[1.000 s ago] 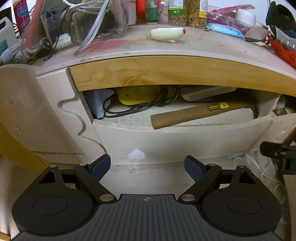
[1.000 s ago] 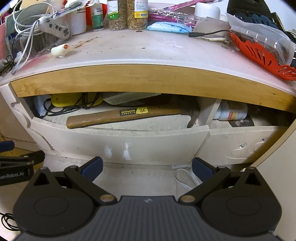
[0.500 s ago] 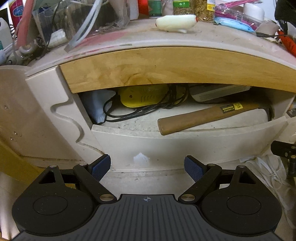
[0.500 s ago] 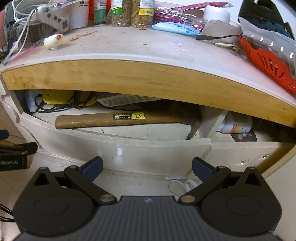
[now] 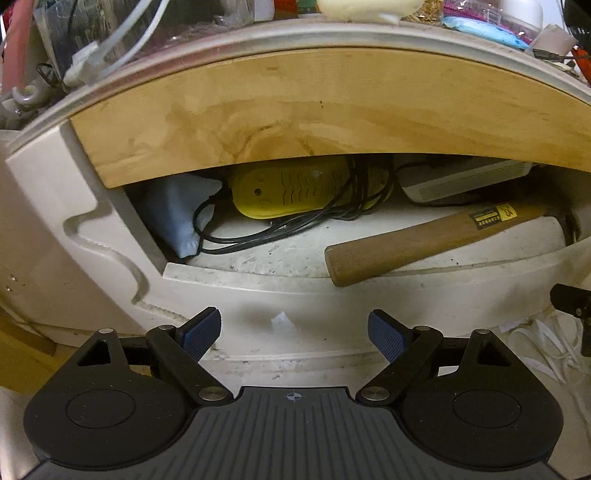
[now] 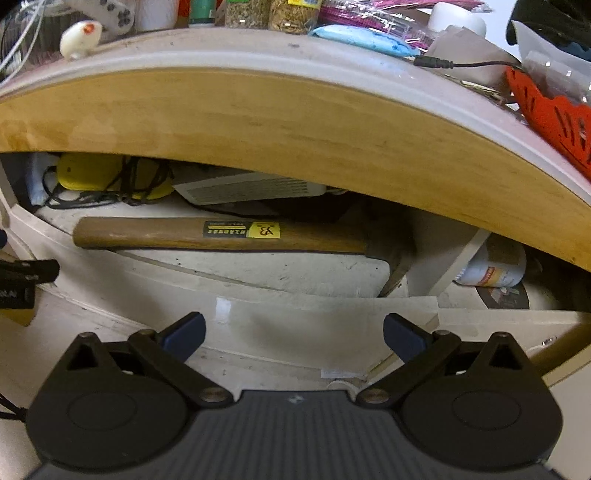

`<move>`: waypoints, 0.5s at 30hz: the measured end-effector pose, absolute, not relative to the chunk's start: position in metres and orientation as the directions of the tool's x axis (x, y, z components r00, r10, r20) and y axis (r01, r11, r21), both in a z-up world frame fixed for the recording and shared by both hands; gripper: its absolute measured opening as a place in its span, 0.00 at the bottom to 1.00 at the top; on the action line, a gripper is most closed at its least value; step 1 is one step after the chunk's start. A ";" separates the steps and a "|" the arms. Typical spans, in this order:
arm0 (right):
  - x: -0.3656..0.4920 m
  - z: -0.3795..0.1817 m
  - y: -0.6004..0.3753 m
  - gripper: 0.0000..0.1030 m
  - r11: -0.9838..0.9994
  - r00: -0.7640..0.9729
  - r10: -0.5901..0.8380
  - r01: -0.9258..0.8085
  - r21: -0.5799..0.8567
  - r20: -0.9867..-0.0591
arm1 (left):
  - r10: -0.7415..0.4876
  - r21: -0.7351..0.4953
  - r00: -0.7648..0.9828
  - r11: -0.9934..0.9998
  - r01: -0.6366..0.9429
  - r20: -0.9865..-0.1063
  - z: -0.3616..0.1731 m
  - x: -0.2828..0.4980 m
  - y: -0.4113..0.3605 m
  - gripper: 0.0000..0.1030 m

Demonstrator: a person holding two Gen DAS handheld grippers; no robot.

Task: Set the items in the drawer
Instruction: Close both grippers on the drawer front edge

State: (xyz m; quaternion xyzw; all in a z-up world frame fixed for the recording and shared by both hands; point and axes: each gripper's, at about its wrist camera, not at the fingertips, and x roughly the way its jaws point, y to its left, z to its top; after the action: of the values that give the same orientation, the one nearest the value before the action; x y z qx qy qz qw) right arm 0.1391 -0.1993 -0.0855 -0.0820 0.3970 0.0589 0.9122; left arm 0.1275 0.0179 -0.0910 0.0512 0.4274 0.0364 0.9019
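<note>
A pulled-out white drawer (image 5: 332, 299) (image 6: 295, 314) sits under a wooden desk apron (image 5: 332, 110) (image 6: 258, 122). Inside lie a wooden-handled hammer (image 5: 424, 243) (image 6: 221, 234), a yellow device (image 5: 295, 188) (image 6: 92, 171) wound with black cable, a pale blue pouch (image 5: 173, 214) and a white flat box (image 5: 465, 179) (image 6: 251, 188). My left gripper (image 5: 294, 334) is open and empty, just in front of the drawer's front panel. My right gripper (image 6: 293, 338) is also open and empty, facing the panel near the hammer head. A white toy with a red spot (image 6: 79, 35) lies on the desk top.
The desk top carries jars (image 6: 273, 11), a blue packet (image 6: 362, 38), a black cable (image 6: 461, 64), an orange basket (image 6: 554, 114) and tangled wires (image 5: 110, 44). A second drawer at the right holds a white tub (image 6: 495, 264). The other gripper shows at each view's edge (image 5: 570, 299) (image 6: 22, 280).
Both grippers have moved closer to the drawer and lower, so the apron and drawer contents fill more of each view. Both stay open and empty.
</note>
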 end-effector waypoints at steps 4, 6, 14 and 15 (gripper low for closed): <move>0.145 -0.091 -0.200 1.00 0.981 0.682 0.043 -0.169 -0.100 -0.730 | 0.092 0.090 0.636 0.995 -0.037 -0.766 -0.096 0.134 0.022 0.86; 0.147 -0.094 -0.200 1.00 0.981 0.686 0.044 -0.166 -0.097 -0.727 | 0.090 0.081 0.639 0.996 -0.044 -0.764 -0.098 0.137 0.022 0.86; 0.154 -0.102 -0.202 1.00 0.984 0.701 0.046 -0.153 -0.087 -0.711 | 0.102 0.094 0.635 0.994 -0.046 -0.765 -0.106 0.144 0.024 0.86; 0.154 -0.103 -0.202 1.00 0.983 0.702 0.046 -0.158 -0.092 -0.711 | 0.098 0.092 0.635 0.995 -0.043 -0.766 -0.107 0.145 0.024 0.86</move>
State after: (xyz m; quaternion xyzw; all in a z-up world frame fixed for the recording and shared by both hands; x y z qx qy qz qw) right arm 0.1545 -0.2016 -0.1030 -0.0730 0.3821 0.0554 0.9196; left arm 0.1447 0.0244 -0.1070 0.0325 0.4253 0.0392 0.9036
